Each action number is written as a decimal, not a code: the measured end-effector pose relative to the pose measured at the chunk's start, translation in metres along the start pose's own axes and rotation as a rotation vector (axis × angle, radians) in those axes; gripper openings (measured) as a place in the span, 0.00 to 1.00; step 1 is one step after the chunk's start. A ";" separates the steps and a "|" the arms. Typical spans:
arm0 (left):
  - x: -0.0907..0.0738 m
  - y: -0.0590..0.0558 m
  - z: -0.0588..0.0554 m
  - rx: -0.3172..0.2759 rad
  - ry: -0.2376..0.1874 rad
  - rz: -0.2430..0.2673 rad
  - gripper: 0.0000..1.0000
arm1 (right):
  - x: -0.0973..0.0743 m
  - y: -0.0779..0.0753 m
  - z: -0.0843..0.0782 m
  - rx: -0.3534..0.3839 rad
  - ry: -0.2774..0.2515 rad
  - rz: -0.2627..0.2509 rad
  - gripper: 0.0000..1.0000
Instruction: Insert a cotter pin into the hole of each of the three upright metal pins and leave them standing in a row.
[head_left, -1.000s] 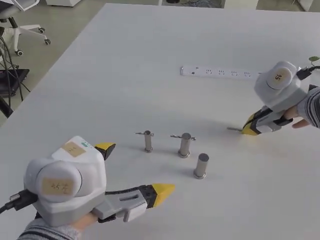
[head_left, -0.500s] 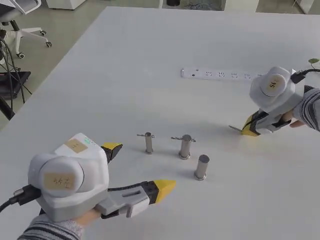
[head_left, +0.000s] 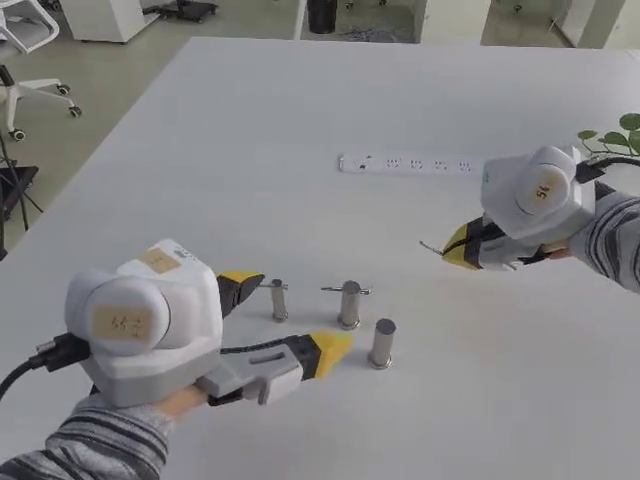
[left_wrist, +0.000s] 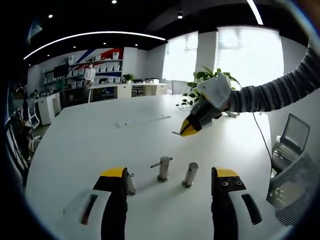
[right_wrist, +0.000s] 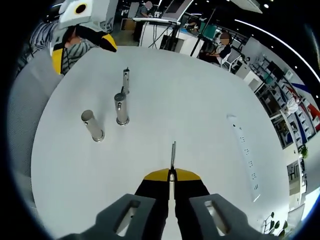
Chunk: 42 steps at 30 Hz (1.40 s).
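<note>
The right gripper (head_left: 456, 246) is clamped on a thin cotter pin (head_left: 432, 246), well apart from the bare third metal pin (head_left: 382, 342). The left gripper (head_left: 288, 314) gapes wide beside the row. A misaligned push could topple that unsteadied pin or twist the cotter pin.

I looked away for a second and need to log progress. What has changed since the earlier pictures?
The right gripper, shut on a cotter pin, has risen from the table, carrying it up. The left gripper, jaws open, has drawn closer to the metal pins. Unchanged: all three pins stand in place, two already pinned, the bare pin without one.
</note>
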<state>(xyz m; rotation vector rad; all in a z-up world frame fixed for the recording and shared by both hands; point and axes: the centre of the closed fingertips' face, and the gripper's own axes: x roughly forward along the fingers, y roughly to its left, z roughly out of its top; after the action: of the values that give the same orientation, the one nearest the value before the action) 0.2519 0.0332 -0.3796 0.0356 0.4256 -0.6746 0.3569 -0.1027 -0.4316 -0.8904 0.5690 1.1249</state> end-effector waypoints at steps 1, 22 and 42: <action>0.002 -0.001 0.002 0.002 0.002 -0.010 0.64 | -0.003 0.003 0.006 -0.014 -0.015 -0.004 0.00; 0.028 -0.025 0.028 -0.246 0.001 -0.173 0.31 | -0.028 0.051 0.070 -0.217 -0.167 0.013 0.00; 0.035 -0.037 0.028 -0.336 0.019 -0.215 0.12 | -0.032 0.077 0.097 -0.268 -0.245 0.057 0.00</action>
<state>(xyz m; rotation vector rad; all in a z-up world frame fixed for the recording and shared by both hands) 0.2641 -0.0210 -0.3635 -0.3257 0.5619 -0.8065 0.2699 -0.0260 -0.3778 -0.9513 0.2467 1.3608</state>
